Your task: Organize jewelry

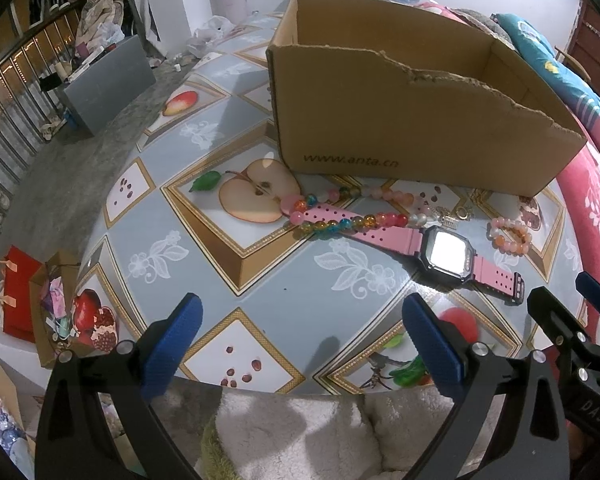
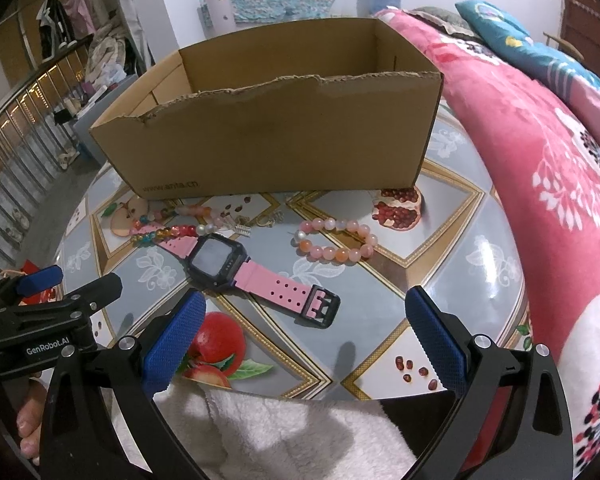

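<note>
An open cardboard box (image 1: 420,128) (image 2: 280,148) stands on the fruit-print table (image 1: 220,264). In front of it lie a pink-strapped watch (image 1: 444,254) (image 2: 252,276), a multicoloured bead necklace (image 1: 340,220) (image 2: 168,232), a pink-orange bead bracelet (image 1: 510,234) (image 2: 336,240) and small silver pieces (image 1: 454,218) (image 2: 256,222). My left gripper (image 1: 300,350) is open and empty at the table's near edge. My right gripper (image 2: 304,344) is open and empty, just short of the watch buckle. Each gripper shows at the other view's edge.
A pink floral quilt (image 2: 540,160) lies along the table's right side. A white fluffy cloth (image 2: 280,432) sits under both grippers at the near edge. To the left the floor drops away, with a grey box (image 1: 108,84) and a red bag (image 1: 18,292).
</note>
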A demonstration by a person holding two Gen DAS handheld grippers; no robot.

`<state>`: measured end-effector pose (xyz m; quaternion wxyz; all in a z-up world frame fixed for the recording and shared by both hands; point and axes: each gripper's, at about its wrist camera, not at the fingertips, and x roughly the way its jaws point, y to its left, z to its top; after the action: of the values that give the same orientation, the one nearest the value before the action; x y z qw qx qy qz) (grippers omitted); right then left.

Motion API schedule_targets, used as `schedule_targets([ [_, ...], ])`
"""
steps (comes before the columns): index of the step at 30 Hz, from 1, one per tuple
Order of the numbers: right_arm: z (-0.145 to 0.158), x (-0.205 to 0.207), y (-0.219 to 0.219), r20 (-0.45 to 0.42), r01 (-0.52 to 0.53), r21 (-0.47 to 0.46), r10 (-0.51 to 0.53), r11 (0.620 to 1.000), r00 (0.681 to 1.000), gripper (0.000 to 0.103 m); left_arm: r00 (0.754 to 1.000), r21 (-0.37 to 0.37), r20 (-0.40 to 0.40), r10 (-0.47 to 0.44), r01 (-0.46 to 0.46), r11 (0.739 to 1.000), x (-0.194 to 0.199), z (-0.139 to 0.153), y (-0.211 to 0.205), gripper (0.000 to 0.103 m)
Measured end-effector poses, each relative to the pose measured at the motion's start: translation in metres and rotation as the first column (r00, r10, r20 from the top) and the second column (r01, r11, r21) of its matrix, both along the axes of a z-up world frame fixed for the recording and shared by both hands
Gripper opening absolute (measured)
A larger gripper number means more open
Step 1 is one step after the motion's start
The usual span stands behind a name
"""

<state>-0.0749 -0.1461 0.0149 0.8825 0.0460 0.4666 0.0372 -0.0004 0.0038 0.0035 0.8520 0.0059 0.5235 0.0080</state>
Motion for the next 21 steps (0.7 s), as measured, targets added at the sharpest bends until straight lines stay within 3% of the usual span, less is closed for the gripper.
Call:
schedule_targets([
  [7, 0.002, -0.001, -0.003, 0.019, 0.008, -0.028, -0.007, 1.000, 1.000, 0.096, 1.000, -0.011, 0.019, -0.004, 0.004, 1.000, 0.000, 0.003, 0.003, 0.097],
  [13, 0.013, -0.003, -0.003, 0.130, -0.009, -0.134, 0.027, 0.991, 0.991, 0.096, 0.997, -0.039, 0.083, -0.001, 0.004, 0.999, -0.004, 0.007, 0.014, 0.097],
  [17, 0.020, -0.004, -0.003, 0.226, -0.064, -0.073, 0.079, 0.995, 0.971, 0.096, 0.981, -0.140, 0.192, -0.022, 0.049, 0.989, -0.012, 0.017, 0.026, 0.097],
  [21, 0.021, 0.005, 0.000, 0.245, -0.114, 0.011, 0.108, 0.993, 0.964, 0.096, 0.962, -0.240, 0.274, -0.019, 0.088, 0.967, -0.012, 0.027, 0.040, 0.097],
])
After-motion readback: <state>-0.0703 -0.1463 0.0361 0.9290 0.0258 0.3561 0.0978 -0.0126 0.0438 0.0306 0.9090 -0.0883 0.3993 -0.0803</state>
